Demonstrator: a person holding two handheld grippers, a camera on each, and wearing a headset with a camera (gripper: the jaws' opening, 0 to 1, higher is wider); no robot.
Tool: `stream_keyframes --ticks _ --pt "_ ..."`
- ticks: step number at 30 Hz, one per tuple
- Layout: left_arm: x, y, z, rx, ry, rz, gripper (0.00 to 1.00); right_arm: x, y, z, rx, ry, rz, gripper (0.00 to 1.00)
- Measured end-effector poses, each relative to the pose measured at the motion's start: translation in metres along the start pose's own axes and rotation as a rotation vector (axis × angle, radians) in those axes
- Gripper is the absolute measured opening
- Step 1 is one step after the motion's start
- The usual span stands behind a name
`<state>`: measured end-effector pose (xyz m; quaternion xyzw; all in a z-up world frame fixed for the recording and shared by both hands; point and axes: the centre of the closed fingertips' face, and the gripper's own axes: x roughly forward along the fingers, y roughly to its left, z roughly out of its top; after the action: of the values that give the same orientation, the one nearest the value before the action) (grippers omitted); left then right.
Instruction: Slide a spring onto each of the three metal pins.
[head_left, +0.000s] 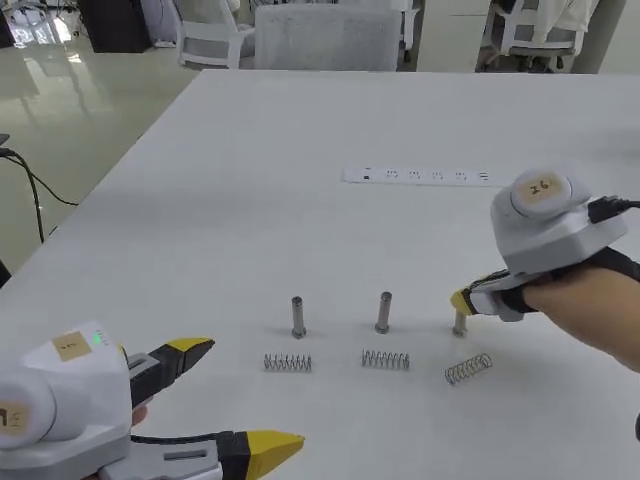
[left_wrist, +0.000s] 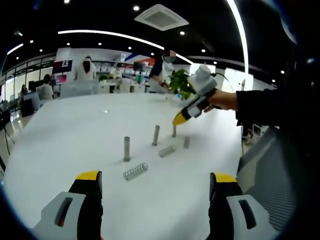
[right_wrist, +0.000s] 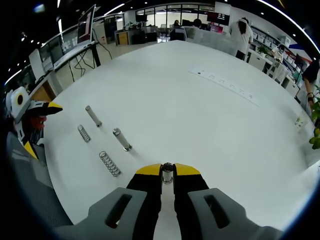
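Left claw (head_left: 250, 393) gapes wide near three loose springs (head_left: 287, 363), right claw (head_left: 462, 300) clenches the end pin (head_left: 459, 323), power strip (head_left: 415, 177) lying beyond.

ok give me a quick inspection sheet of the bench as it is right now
surface: white table, no marks seen
job's things: left pin, middle pin and right pin upright in a row; left spring, middle spring and right spring lying in front of them, none on a pin
clutter: power strip further back
grippers: right gripper shut on the right pin's top; left gripper open, holding nothing
cables: dark cable on the floor, left
surroundings: chairs past the far edge
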<state>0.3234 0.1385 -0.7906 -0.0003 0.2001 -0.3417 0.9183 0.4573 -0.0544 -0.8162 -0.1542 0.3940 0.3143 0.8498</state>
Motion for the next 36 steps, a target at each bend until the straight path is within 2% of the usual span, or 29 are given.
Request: stream_keyframes --ticks 15,26,36 --pt "-0.004 0.0003 0.0028 0.004 -0.005 0.008 0.85 0.0002 -0.0005 0.0005 -0.003 -0.007 0.003 0.05" --pt "-0.0056 0.0 0.0042 0.007 -0.007 0.009 0.85 0.0008 0.0006 0.0015 -0.065 -0.016 0.002 0.05" --pt "-0.0061 0.0 0.005 0.009 -0.009 0.011 0.85 -0.0003 0.0019 0.001 -0.076 -0.02 0.003 0.07"
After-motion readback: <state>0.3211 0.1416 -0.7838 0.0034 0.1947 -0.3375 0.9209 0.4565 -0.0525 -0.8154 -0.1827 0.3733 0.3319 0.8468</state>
